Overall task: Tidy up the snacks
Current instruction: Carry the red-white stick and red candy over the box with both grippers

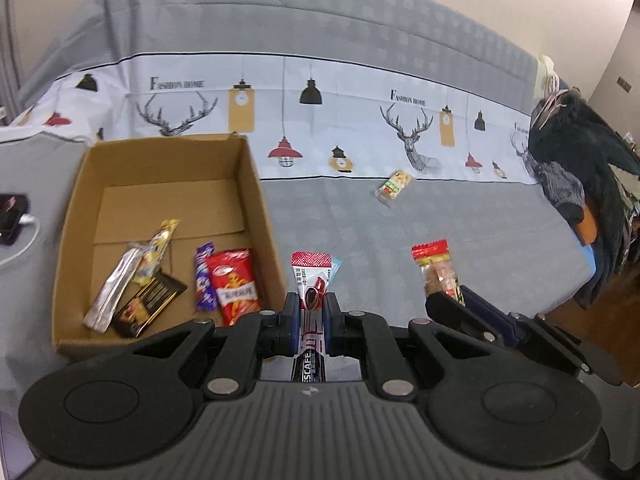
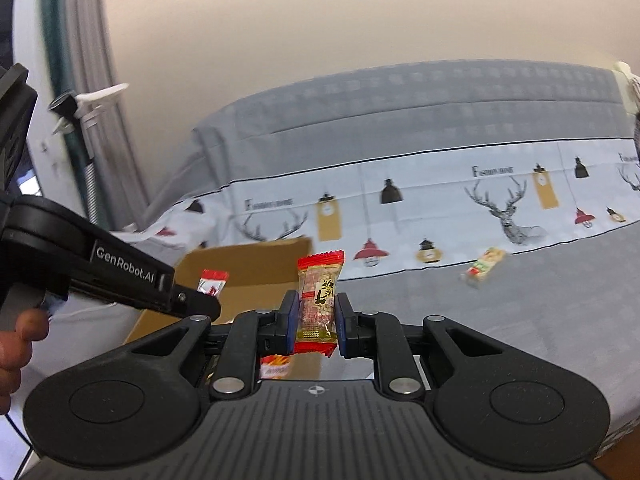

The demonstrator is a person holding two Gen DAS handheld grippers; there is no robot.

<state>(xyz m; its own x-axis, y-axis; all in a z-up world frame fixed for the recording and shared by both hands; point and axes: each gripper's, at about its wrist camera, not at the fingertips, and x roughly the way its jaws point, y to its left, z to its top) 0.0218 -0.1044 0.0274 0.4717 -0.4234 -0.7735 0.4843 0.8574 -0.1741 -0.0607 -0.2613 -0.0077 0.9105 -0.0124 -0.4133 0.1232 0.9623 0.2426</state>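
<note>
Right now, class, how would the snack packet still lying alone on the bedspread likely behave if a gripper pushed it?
The snack packet looks small and flat, so probably light. It seems unlikely to roll. Its wrapper looks smooth, so it may slide on the bedspread.

The coffee stick (image 1: 311, 280) is half hidden behind the left tongs (image 1: 311, 312). The phone (image 1: 10, 218) is cut off at the left edge. The far snack bar's (image 1: 394, 188) label is blurred.
</note>
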